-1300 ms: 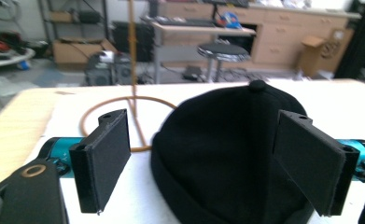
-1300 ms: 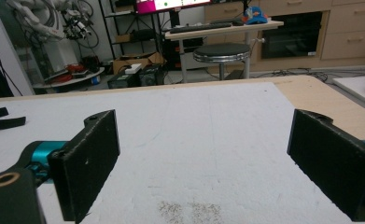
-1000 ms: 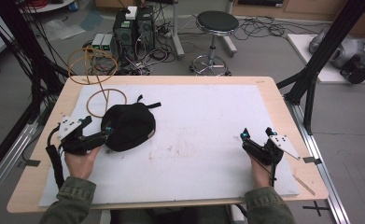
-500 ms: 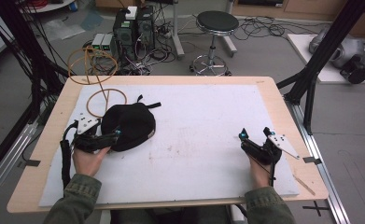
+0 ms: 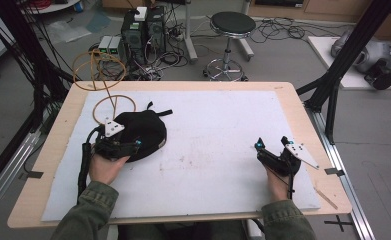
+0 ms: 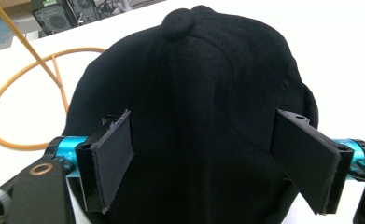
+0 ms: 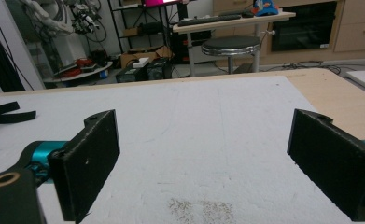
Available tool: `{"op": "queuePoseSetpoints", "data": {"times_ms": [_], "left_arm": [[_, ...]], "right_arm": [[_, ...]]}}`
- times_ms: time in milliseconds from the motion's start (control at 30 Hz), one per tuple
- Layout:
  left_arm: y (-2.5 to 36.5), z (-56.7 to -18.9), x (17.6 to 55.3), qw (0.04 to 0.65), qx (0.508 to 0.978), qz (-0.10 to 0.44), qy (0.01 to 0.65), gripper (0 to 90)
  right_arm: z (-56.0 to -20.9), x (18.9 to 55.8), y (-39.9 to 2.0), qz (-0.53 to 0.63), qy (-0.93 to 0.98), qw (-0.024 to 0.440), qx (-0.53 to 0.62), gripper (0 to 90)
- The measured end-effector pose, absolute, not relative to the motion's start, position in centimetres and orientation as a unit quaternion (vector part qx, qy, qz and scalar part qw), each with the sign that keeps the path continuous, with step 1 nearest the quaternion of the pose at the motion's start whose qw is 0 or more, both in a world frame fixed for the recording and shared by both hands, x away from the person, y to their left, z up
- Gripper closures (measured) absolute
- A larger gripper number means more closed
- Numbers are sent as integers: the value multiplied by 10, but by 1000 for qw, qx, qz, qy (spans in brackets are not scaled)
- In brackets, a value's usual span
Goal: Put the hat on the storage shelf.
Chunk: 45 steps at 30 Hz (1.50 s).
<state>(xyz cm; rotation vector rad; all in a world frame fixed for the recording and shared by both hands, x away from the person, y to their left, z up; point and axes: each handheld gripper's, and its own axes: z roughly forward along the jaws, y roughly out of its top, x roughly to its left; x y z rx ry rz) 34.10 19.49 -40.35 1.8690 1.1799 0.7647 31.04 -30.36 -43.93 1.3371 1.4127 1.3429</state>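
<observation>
A black cap (image 5: 144, 130) lies crown up on the left part of the white mat (image 5: 218, 125). My left gripper (image 5: 132, 145) is at the cap's near side, open. In the left gripper view its two jaws straddle the cap (image 6: 194, 88), one pad (image 6: 110, 154) on each side, and I cannot tell whether they touch the fabric. The cap's top button (image 6: 178, 23) points away from me. My right gripper (image 5: 271, 145) rests open near the mat's right front, and in the right gripper view its fingers (image 7: 89, 158) have only bare mat (image 7: 203, 126) between them.
An orange wire ring stand (image 5: 112, 102) sits just behind the cap, its ring (image 6: 12, 107) lying on the mat. The cap's strap (image 7: 5, 114) trails on the mat. The table's wooden edge (image 5: 313, 125) runs along the right. A stool (image 5: 231, 25) and equipment stand beyond the table.
My left gripper has moved right from the mat's left edge to the cap, and its jaws now straddle it. The right gripper has barely shifted.
</observation>
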Motion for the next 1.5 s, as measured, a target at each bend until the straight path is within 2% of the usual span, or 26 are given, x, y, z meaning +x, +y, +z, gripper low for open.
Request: {"op": "queuePoseSetpoints", "data": {"times_ms": [300, 467, 600, 767, 967, 1233, 1500], "left_arm": [[197, -402, 340, 384, 729, 316, 470, 317], [195, -404, 341, 377, 736, 306, 471, 393], [195, -406, 343, 376, 737, 299, 475, 550], [197, -405, 341, 377, 741, 295, 472, 862], [195, -409, 336, 389, 728, 314, 468, 877], [193, -408, 328, 394, 739, 329, 435, 878], [189, -395, 314, 424, 711, 384, 408, 877]], "right_arm": [[-439, 310, -304, 524, 552, 379, 526, 85], [-439, 310, -303, 523, 556, 381, 522, 85], [-439, 310, -303, 522, 555, 382, 523, 85], [-439, 310, -304, 523, 549, 384, 527, 85], [-439, 310, -304, 523, 549, 384, 527, 85], [-439, 309, -303, 523, 547, 389, 526, 85], [-438, 308, -302, 521, 549, 391, 523, 86]]}}
